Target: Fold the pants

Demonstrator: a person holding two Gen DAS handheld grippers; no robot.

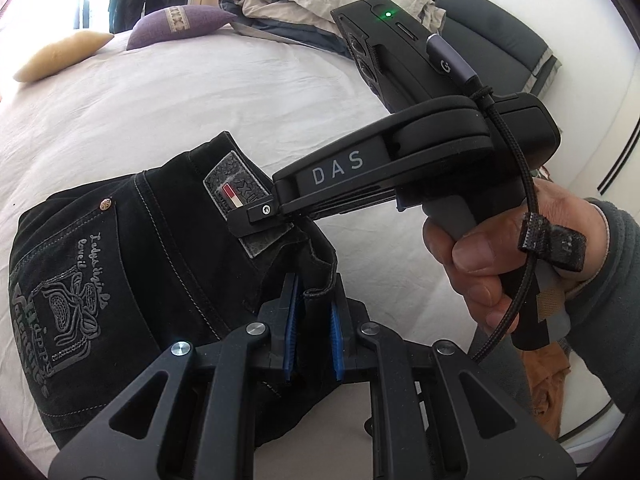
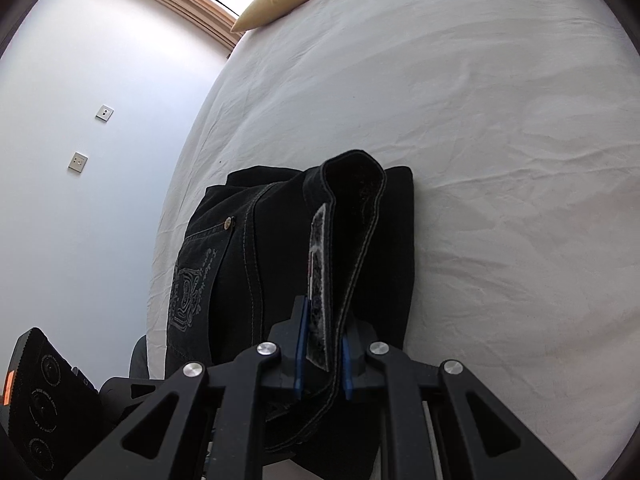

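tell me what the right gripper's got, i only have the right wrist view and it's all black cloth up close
Observer: The left wrist view shows the right gripper pinching the waistband of the black pants at the grey patch label.
Operator: and the left one
Observer: The left gripper is closed on a raised fold of the same pants, close below the right gripper's tips.
Operator: anything else on the bed i can't see
Observer: A beige and grey blanket lies bunched at the far end, beside a purple pillow.
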